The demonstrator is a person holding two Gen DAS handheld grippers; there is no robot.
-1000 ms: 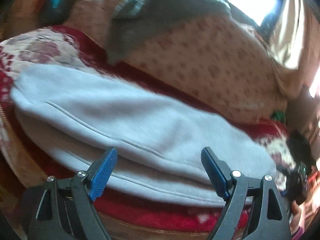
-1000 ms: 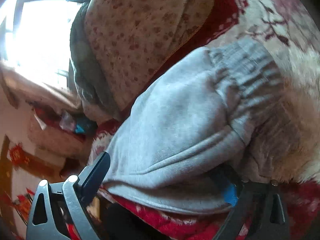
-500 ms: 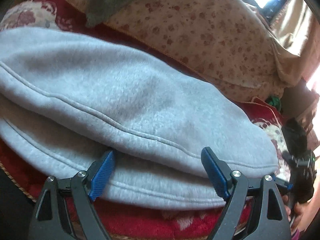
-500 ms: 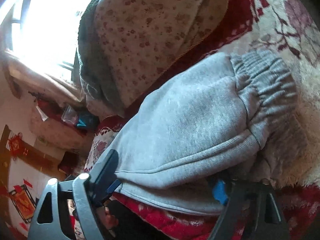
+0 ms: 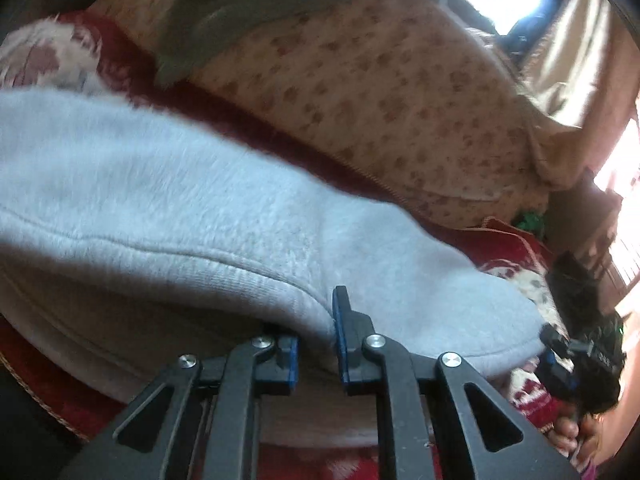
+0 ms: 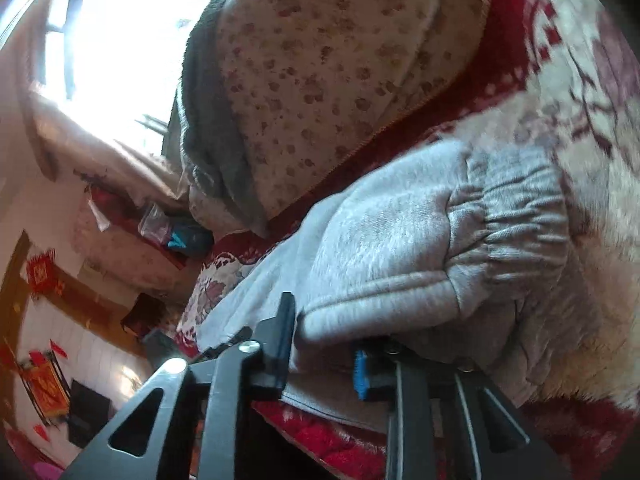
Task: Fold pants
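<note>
There, the grey pants [image 5: 168, 184] lay folded lengthwise across a red and cream patterned blanket [image 5: 120, 68], their gathered elastic cuff [image 6: 516, 216] bunched at the end seen from the right wrist. The left gripper [image 5: 316, 340] had its blue-padded jaws drawn narrow and pinched on the near seam edge of the upper layer. The right gripper [image 6: 320, 344] had likewise closed on the fabric edge just short of the cuff, one blue pad [image 6: 360, 372] tucked beneath the cloth. Behind the pants a floral cushion [image 5: 384, 92] rose, with a dark grey garment [image 5: 256, 8] draped over its top.
</note>
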